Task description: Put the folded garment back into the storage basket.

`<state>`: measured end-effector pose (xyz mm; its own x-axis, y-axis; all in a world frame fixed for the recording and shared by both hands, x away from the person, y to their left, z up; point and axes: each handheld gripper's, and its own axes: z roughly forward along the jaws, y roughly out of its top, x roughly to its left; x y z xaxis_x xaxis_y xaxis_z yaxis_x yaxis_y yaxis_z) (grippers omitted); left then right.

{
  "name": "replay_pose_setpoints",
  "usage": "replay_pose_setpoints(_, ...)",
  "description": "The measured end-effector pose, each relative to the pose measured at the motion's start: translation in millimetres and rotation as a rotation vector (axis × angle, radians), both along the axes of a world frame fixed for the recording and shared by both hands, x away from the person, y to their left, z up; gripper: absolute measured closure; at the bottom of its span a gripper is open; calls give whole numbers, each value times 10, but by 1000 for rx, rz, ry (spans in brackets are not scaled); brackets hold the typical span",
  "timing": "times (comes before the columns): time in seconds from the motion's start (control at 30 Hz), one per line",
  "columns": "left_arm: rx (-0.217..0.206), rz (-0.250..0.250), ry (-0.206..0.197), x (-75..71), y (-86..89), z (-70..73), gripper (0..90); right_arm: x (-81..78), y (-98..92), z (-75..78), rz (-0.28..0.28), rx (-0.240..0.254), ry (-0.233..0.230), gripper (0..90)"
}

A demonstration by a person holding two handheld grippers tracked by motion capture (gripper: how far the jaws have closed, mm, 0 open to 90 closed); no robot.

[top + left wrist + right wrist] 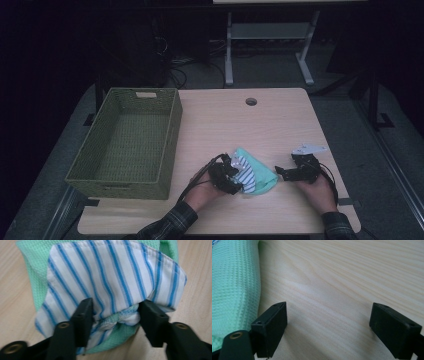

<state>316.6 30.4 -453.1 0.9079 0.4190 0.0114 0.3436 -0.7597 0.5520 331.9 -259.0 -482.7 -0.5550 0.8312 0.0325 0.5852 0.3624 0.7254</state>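
Observation:
A white cloth with blue stripes (pixel 112 272) lies folded over a mint green waffle cloth (pixel 32 255) on the wooden table. My left gripper (pixel 116 312) grips the near edge of this bundle, and the fabric bunches up between its two black jaws. From above, the left gripper (pixel 236 184) sits at the bundle's left side, with the striped cloth (pixel 246 172) and green cloth (pixel 264 177) beside it. My right gripper (pixel 281 173) rests just right of the bundle, open over bare wood. In its own view, the right gripper (pixel 328 320) has the green cloth (pixel 234 290) at its left jaw.
An olive woven basket (pixel 172 145) stands empty on the table's left half. The table (pixel 250 125) has a round cable hole (pixel 251 101) near its far edge. Beyond the table, a white desk frame (pixel 229 50) stands on the dark floor.

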Motion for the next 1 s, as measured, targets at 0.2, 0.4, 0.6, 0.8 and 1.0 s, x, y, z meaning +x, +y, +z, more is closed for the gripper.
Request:
replay_pose_setpoints(0.2, -15, -30, -15, 65, 54, -1, 675, -1, 1, 0, -4, -1, 1, 139)
replay_pose_setpoints(0.4, -17, -37, -6, 89, 57, 7, 727, -2, 1, 0, -4, -1, 1, 139)
replay_pose_setpoints(0.6, -53, -41, 22, 103, 76, 57, 731, -3, -1, 0, -4, -3, -1, 139)
replay_pose_setpoints(0.8, -85, -53, 31, 103, 109, 161, 733, -7, 1, 1, -8, -1, 3, 139)
replay_pose_setpoints(1.0, -129, -48, 41, 104, 161, 287, 734, -8, -1, 1, -8, -3, 2, 139)
